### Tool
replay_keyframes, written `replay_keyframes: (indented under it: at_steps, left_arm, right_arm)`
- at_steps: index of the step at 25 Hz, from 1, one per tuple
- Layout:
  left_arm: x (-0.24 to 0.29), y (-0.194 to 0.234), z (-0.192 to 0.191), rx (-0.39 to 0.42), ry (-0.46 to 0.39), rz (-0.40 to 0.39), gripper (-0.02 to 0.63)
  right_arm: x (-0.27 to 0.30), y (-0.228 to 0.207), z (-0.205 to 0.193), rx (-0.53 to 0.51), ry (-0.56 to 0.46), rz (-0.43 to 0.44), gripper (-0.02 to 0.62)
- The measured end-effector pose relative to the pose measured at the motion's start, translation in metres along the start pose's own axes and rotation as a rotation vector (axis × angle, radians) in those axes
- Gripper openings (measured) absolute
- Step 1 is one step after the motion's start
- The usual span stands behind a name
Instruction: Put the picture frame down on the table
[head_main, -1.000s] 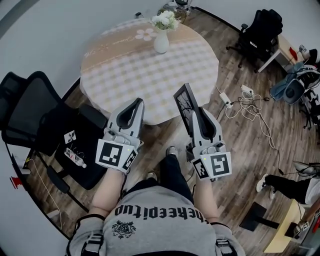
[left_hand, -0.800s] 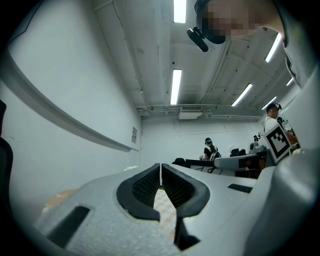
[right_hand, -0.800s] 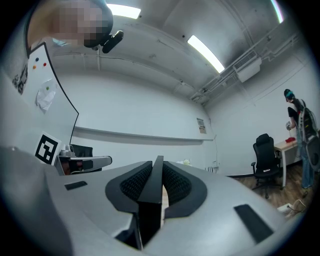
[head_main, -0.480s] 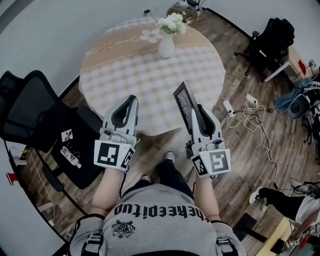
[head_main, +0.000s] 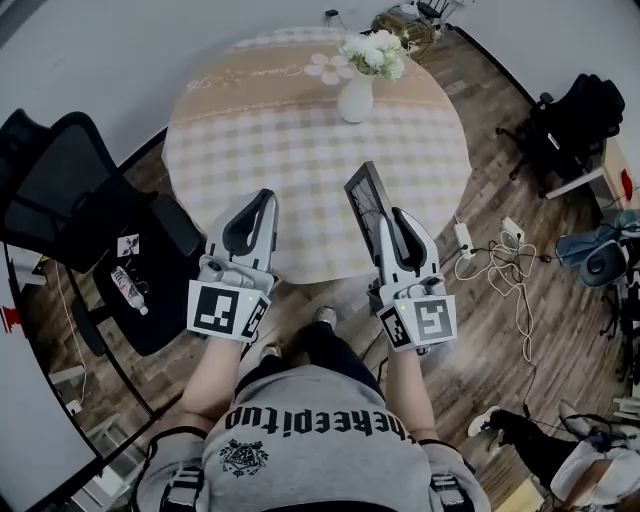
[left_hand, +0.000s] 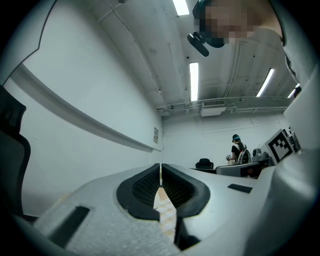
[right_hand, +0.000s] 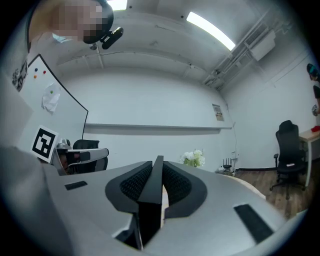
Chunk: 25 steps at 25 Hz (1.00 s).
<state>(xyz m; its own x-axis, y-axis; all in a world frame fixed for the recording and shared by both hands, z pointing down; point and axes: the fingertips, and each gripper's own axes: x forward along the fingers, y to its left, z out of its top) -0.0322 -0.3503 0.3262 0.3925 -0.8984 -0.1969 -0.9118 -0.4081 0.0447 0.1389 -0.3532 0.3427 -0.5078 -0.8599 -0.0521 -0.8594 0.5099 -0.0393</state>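
A dark picture frame (head_main: 366, 205) stands edge-up in my right gripper (head_main: 398, 222), which is shut on its lower edge. In the right gripper view the frame (right_hand: 154, 187) shows as a thin black slab pinched between the two pads. The frame hangs above the near edge of the round table (head_main: 260, 140) with its checked cloth. My left gripper (head_main: 262, 205) is held level beside it, over the table's near edge, shut with nothing between its pads (left_hand: 148, 182).
A white vase of flowers (head_main: 358, 88) stands at the far side of the table. A black office chair (head_main: 80, 200) with a bottle on its seat is at the left. Cables and a power strip (head_main: 466, 240) lie on the wood floor at the right.
The person has stepped closer to the table; both grippers now reach over its near edge. The frame stays held in the right gripper, the left stays shut.
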Motion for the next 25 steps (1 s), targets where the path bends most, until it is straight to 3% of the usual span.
replay_keyframes:
  at_steps: [3, 8, 25]
  left_arm:
    - [0.007, -0.003, -0.010, 0.002, 0.014, 0.037, 0.025]
    - [0.001, 0.025, -0.018, -0.008, 0.029, 0.069, 0.025]
    - [0.015, 0.020, -0.055, -0.015, 0.100, 0.144, 0.026]
  right_arm:
    - [0.011, -0.012, -0.018, 0.025, 0.032, 0.040, 0.069]
    - [0.043, 0.007, -0.049, 0.049, 0.094, 0.082, 0.069]
    - [0.071, -0.010, -0.158, 0.137, 0.274, 0.166, 0.069]
